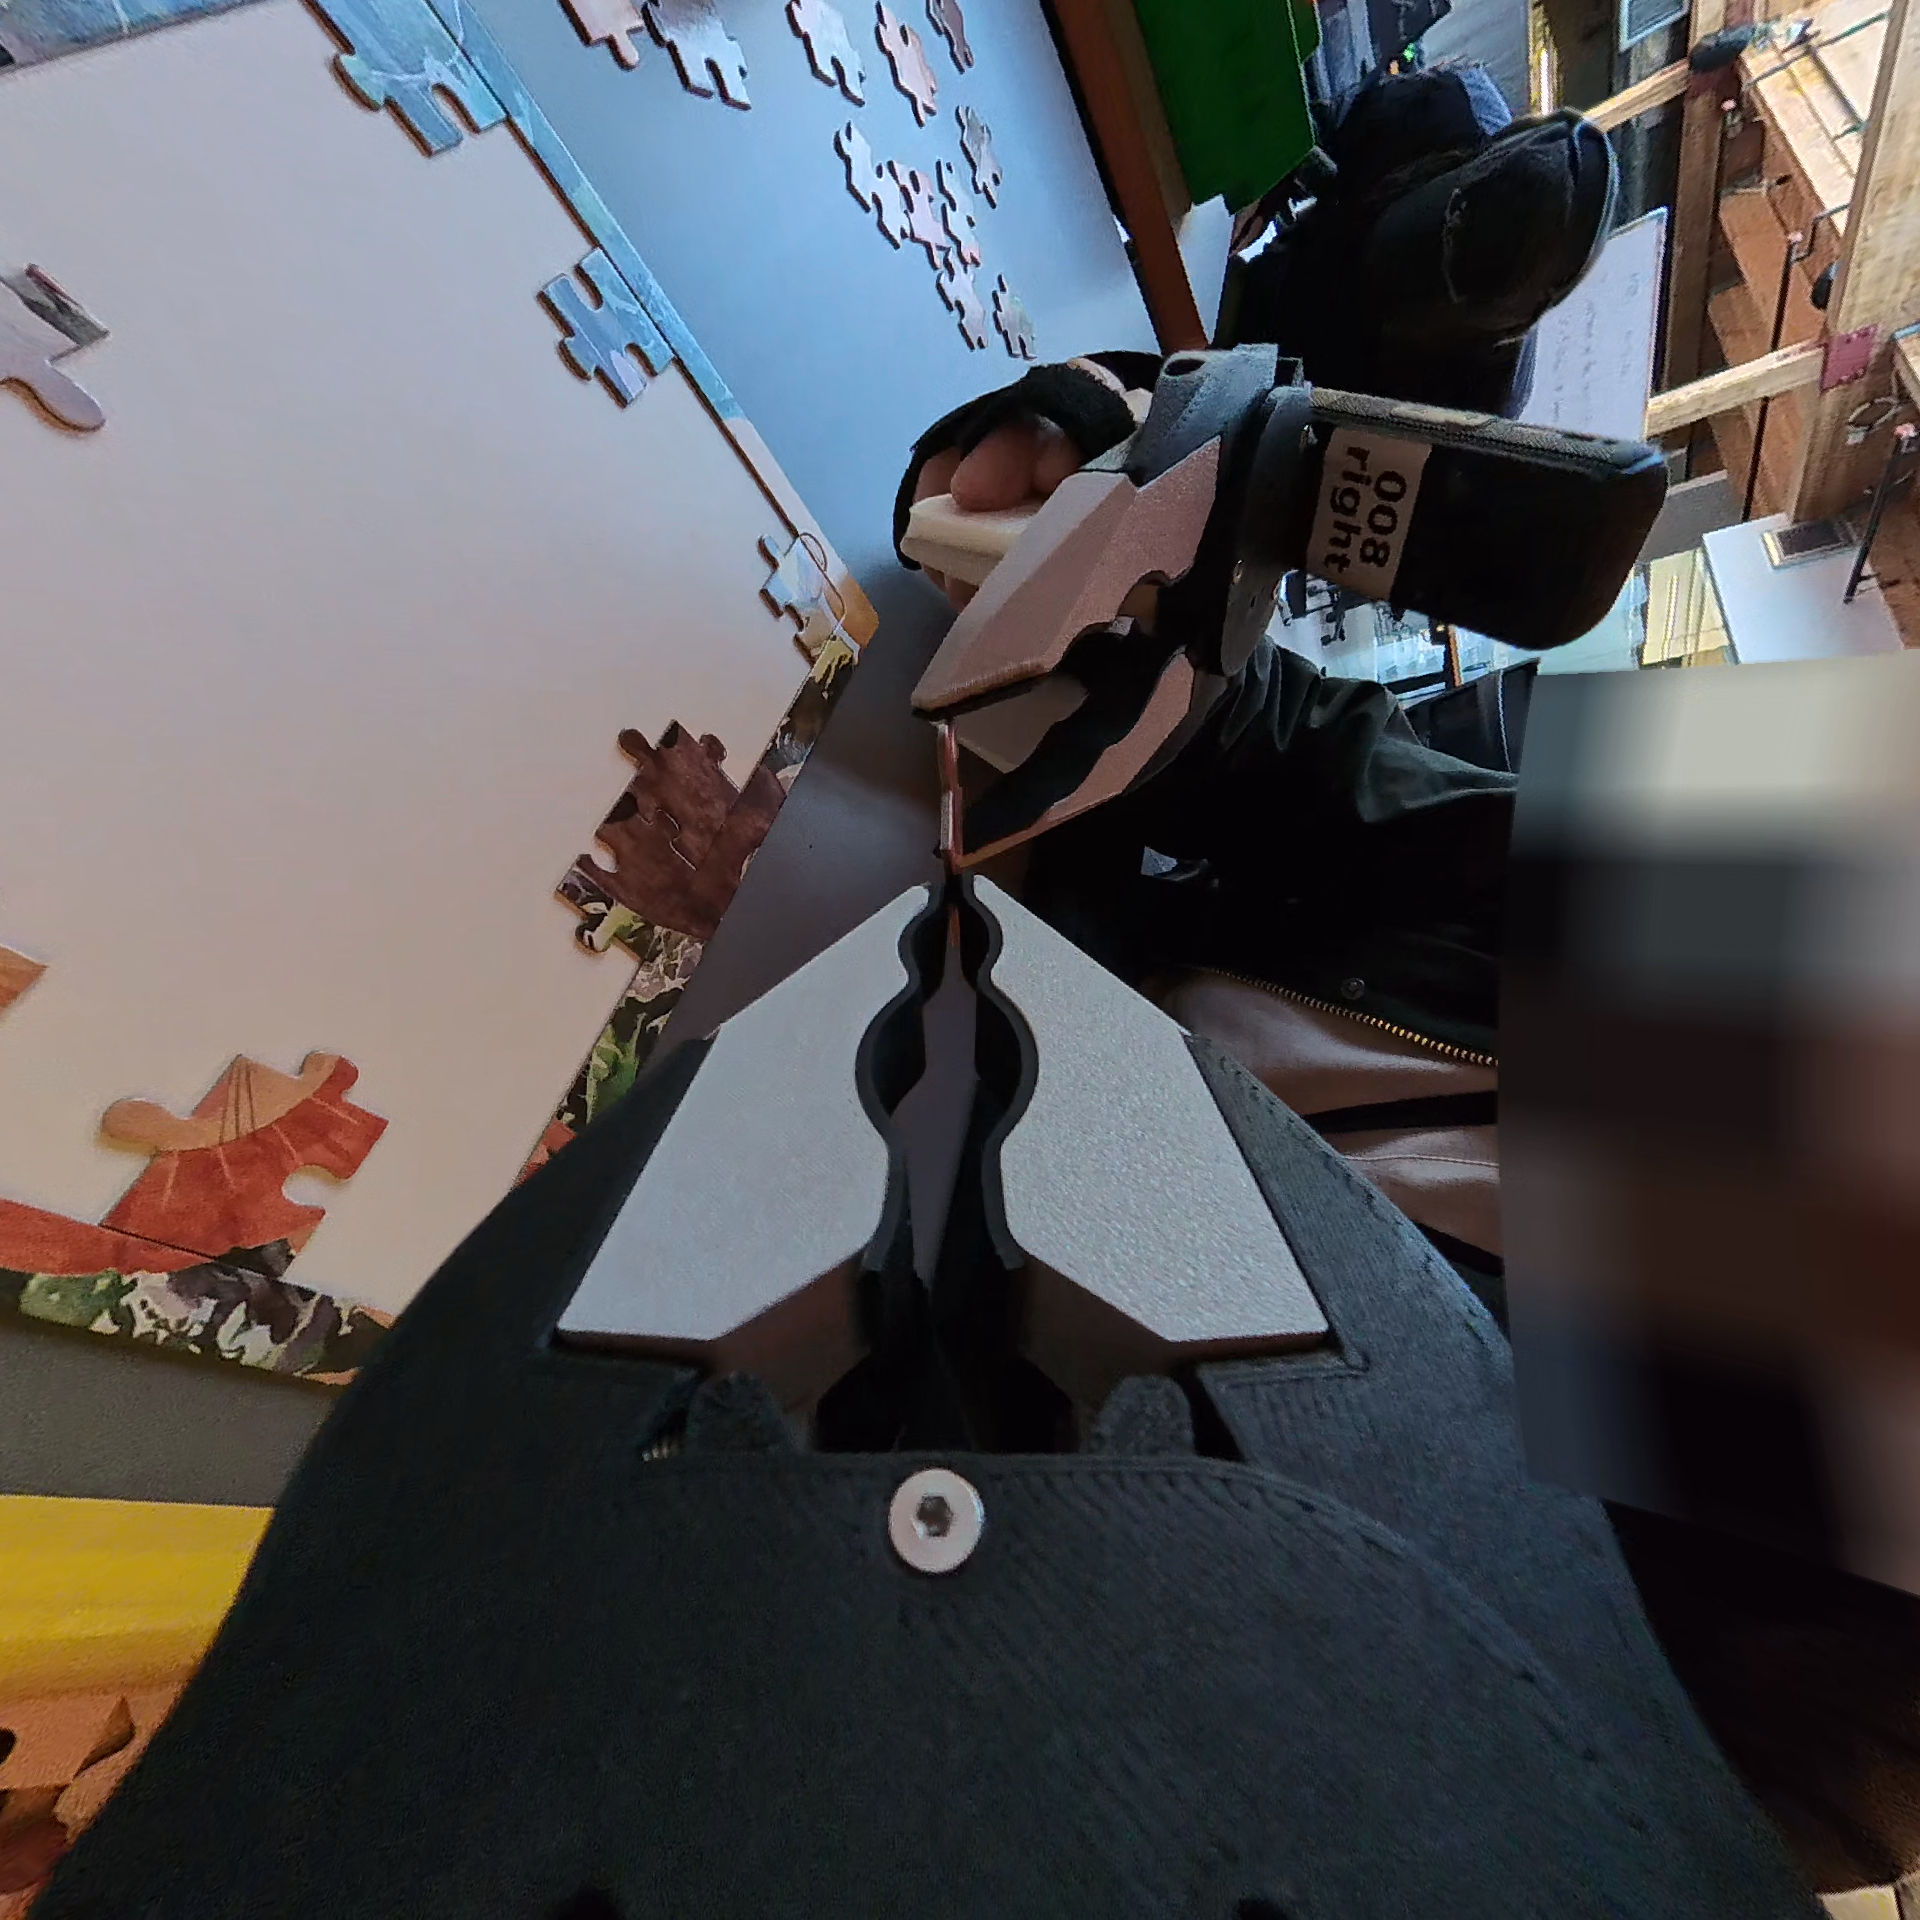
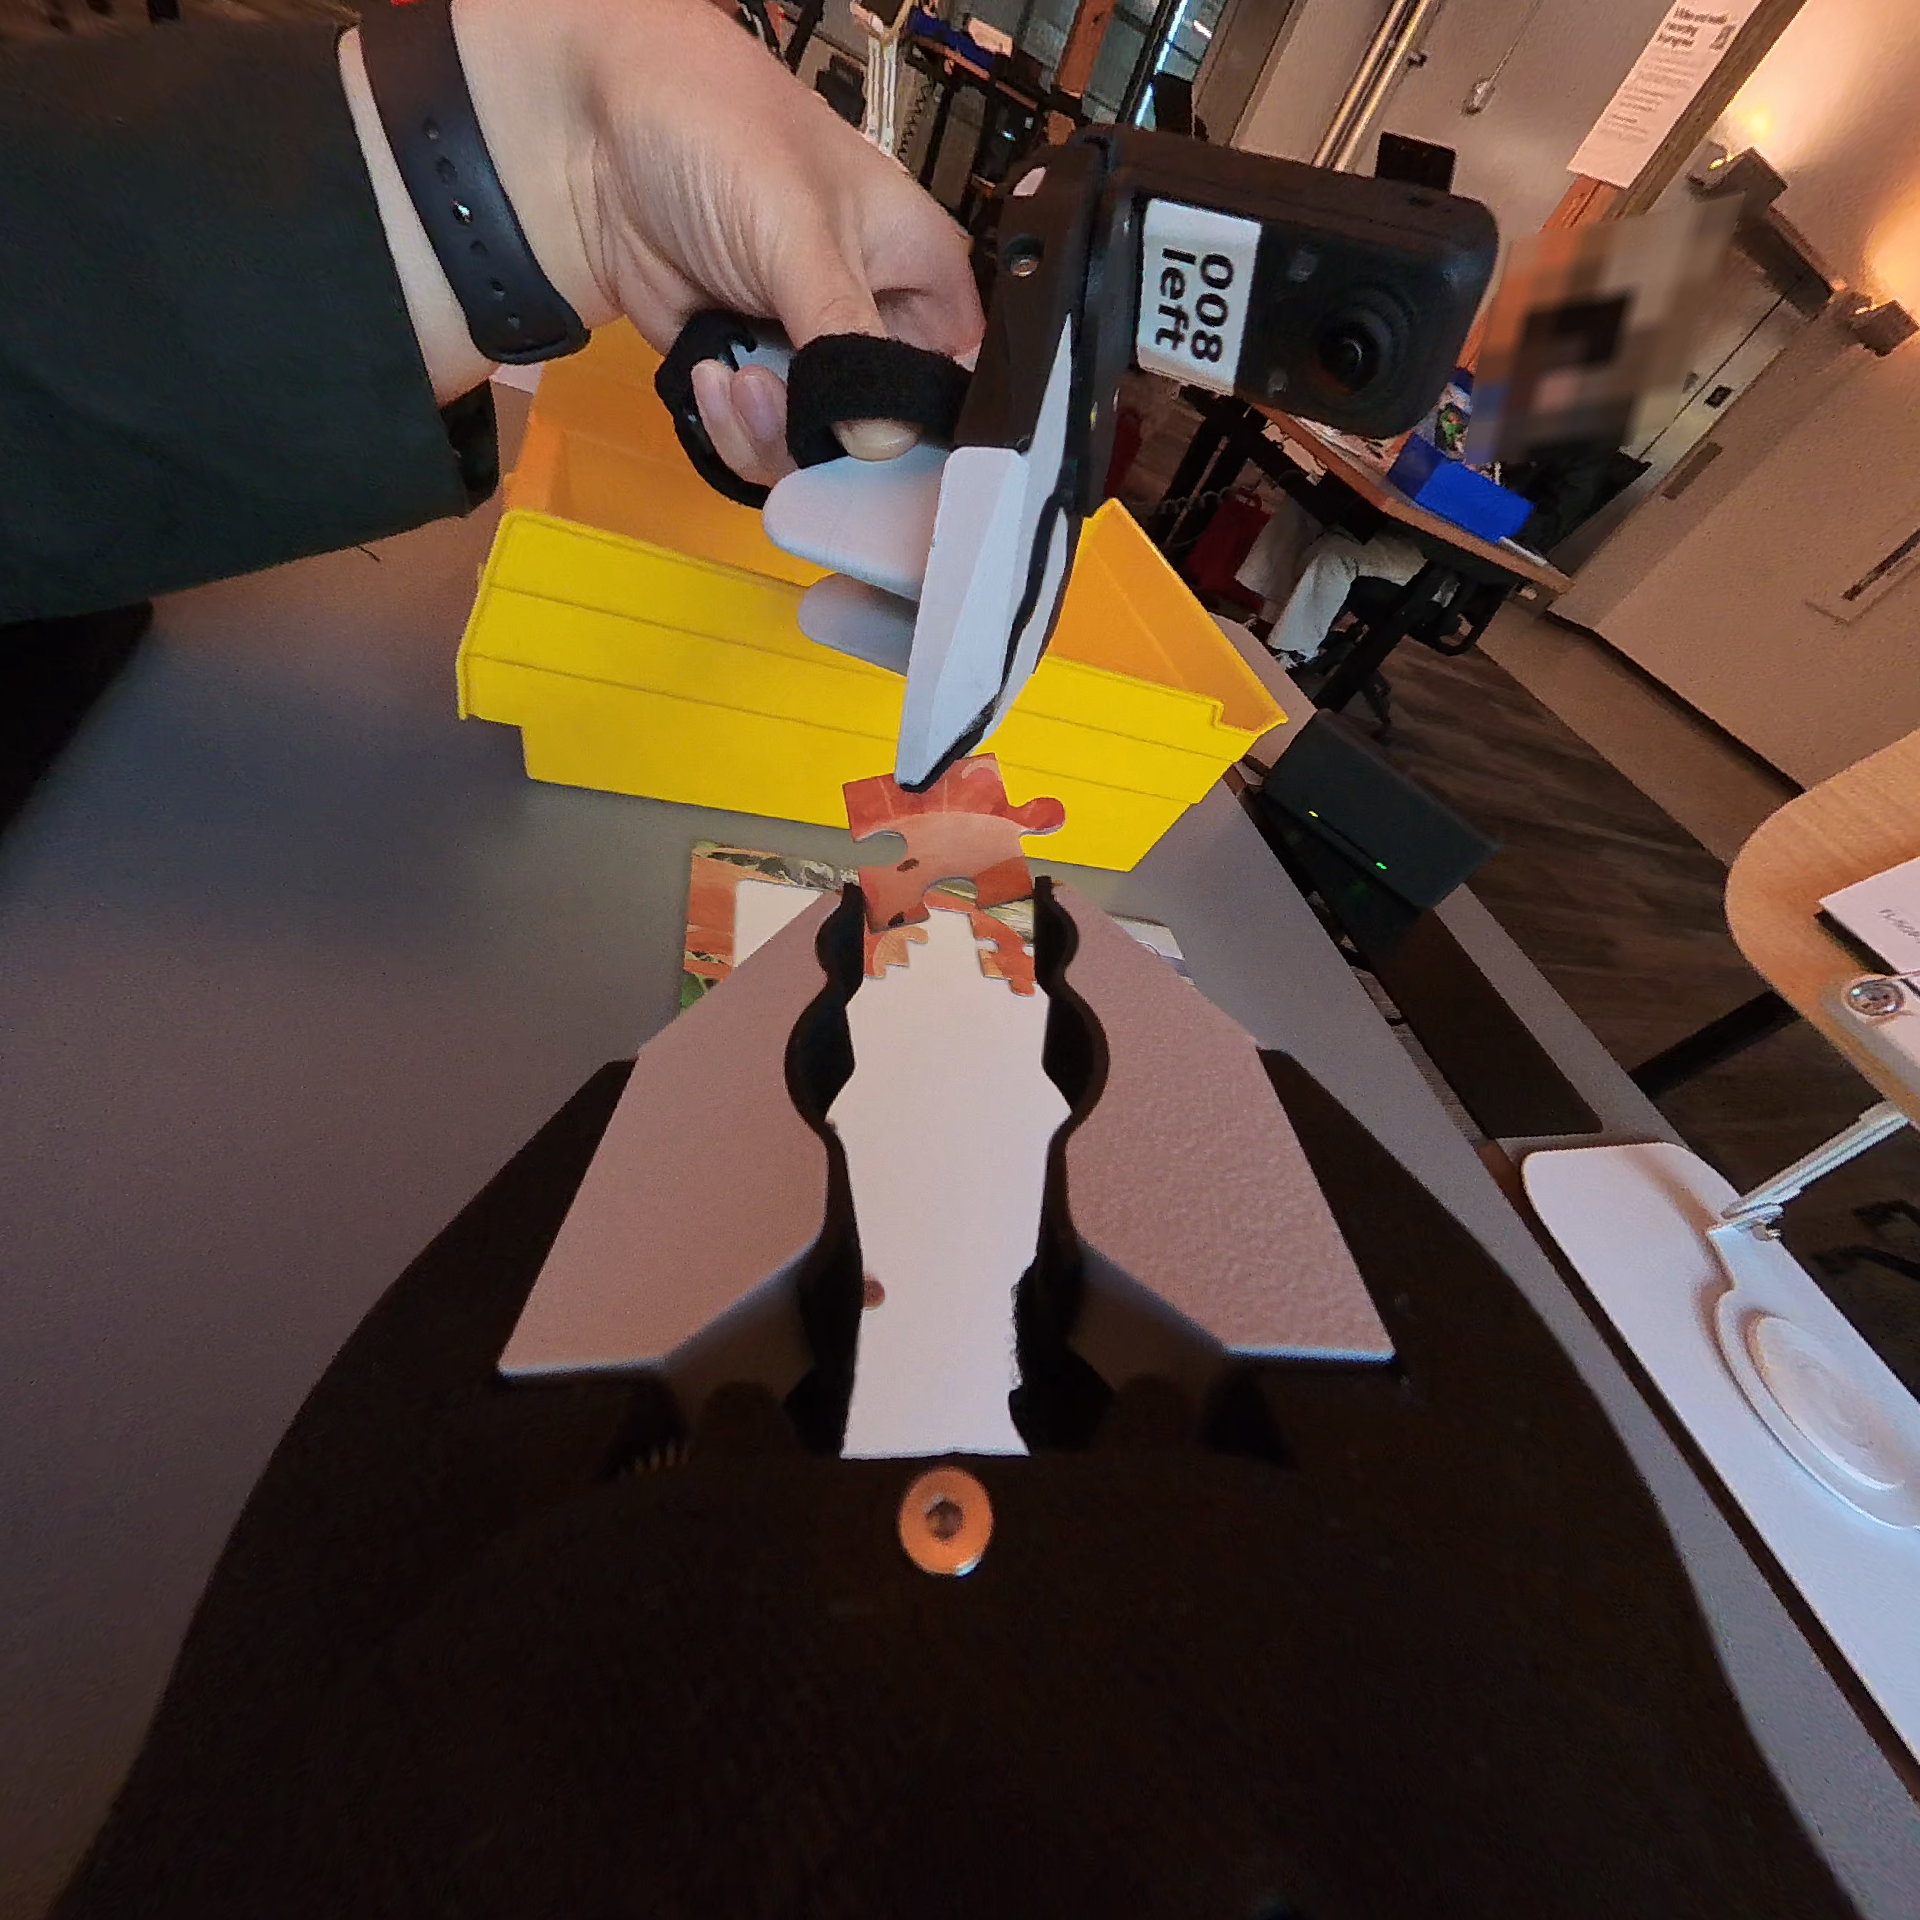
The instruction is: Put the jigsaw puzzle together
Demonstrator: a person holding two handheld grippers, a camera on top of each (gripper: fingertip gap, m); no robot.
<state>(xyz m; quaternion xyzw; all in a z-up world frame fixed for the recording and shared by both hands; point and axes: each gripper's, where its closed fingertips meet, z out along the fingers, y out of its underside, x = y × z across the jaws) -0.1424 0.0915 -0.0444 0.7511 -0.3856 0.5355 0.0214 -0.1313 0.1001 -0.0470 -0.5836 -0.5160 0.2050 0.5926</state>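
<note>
- Midway up the right wrist view, an orange puzzle piece [image 2: 948, 842] is hanging in the air, pinched at its top edge by the left gripper [image 2: 920, 777], whose jaws are closed tight on it.
- Right gripper [image 2: 948, 914] is sitting just under the piece with its jaws parted wide; the piece's lower edge is dipping between the tips, and I cannot tell whether either pad is touching it.
- Looks like a hand-over or a regrip. Done well, the right jaws would be closing on a flat stretch, clear of the tabs, before the left lets go.
- Left wrist view is showing the piece [image 1: 948, 800] edge-on only, a thin sliver at centre, between the left gripper [image 1: 951, 904] and the right gripper [image 1: 961, 790].
- Puzzle board [image 1: 343, 582], left of frame, is carrying border pieces only, its white middle bare; loose pieces [image 1: 914, 197] are lying upper centre.
- Yellow bin [image 2: 727, 665] is standing behind; its contents are hidden.
- Target slot for this piece: not discernible.
</note>
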